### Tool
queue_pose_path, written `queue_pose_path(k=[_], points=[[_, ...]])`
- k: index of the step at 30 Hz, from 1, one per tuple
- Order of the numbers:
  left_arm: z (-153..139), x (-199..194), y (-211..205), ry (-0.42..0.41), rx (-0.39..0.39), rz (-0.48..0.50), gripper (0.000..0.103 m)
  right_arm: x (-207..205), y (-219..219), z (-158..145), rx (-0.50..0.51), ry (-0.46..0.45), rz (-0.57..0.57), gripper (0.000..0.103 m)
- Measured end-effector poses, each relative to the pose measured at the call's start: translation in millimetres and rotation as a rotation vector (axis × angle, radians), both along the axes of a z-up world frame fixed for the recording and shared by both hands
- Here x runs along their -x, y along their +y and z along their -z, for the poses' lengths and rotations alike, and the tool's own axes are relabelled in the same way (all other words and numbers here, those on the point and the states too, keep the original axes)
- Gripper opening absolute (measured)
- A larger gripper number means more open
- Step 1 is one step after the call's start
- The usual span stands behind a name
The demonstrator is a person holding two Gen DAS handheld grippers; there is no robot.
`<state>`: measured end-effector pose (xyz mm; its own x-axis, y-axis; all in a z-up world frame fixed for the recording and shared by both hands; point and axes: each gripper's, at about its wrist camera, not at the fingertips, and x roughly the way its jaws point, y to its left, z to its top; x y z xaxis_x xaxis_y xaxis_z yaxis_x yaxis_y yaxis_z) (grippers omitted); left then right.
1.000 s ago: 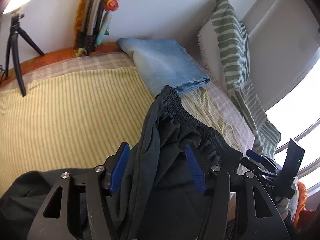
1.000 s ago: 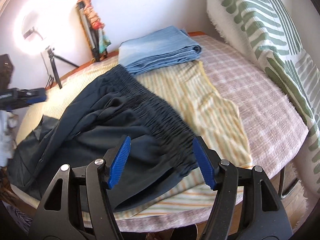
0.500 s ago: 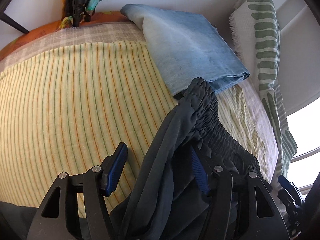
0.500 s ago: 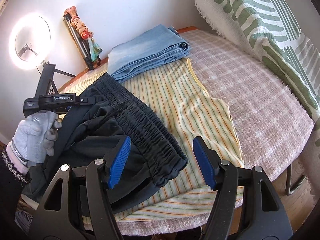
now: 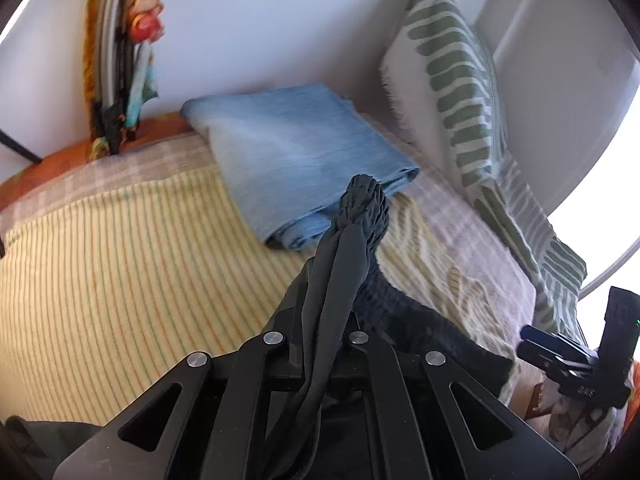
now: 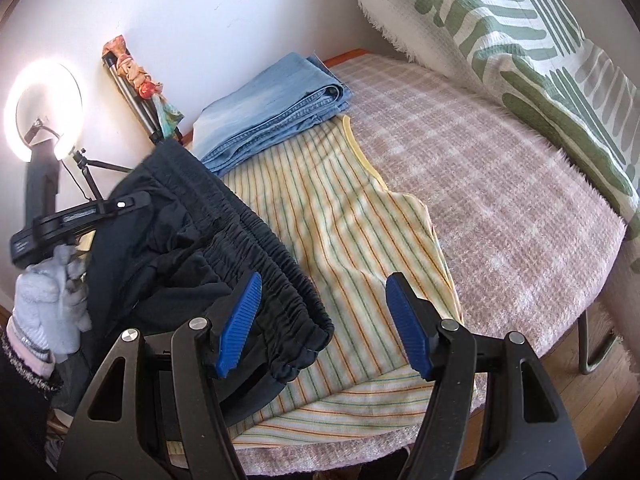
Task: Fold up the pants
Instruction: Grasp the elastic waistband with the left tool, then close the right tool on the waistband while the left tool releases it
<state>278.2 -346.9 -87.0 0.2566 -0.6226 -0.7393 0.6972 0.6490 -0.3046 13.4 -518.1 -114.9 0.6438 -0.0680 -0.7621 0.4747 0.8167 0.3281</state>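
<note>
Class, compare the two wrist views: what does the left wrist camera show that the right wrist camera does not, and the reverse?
Only the left wrist view: the left tool shut on bunched fabric of the dark elastic-waist pants, seen close.

Only the right wrist view: the glowing ring light, a grey-gloved hand, and the open right tool.

Both: the folded blue jeans, the yellow striped sheet, and the green-and-white patterned cushion.

Black two-finger grippers, silver screws at the joints: the right gripper [image 6: 322,324] carries ribbed blue pads [image 6: 240,324]. At lower left, the person's left hand [image 6: 50,312] wears a pale grey glove (pink-edged cuff, dark sleeve).
</note>
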Motion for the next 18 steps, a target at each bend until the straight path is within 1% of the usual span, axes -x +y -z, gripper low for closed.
queue_pose_path(k=[1, 4, 7, 10, 13, 16, 18], points=[[-9, 12, -1, -0.026, 0.007, 0.026, 0.002, 1, -2, 1, -0.008, 0.000, 0.004, 0.067], [-20, 46, -5, -0.072, 0.021, 0.099, 0.002, 3, -5, 2, -0.016, -0.006, 0.015, 0.067], [-17, 78, -9, -0.088, 0.031, 0.158, 0.002, 6, -8, 2, -0.047, -0.018, 0.017, 0.067], [-3, 116, -22, -0.089, 0.025, 0.238, 0.002, 9, -14, 5, -0.080, -0.029, 0.028, 0.067], [13, 143, -36, -0.107, 0.005, 0.297, 0.002, 14, -22, 7, -0.126, -0.047, 0.052, 0.067], [34, 156, -48, -0.071, -0.025, 0.333, 0.002, 20, -31, 10, -0.189, -0.069, 0.069, 0.068], [44, 160, -51, -0.064, -0.045, 0.346, 0.002, 22, -34, 13, -0.219, -0.078, 0.072, 0.068]])
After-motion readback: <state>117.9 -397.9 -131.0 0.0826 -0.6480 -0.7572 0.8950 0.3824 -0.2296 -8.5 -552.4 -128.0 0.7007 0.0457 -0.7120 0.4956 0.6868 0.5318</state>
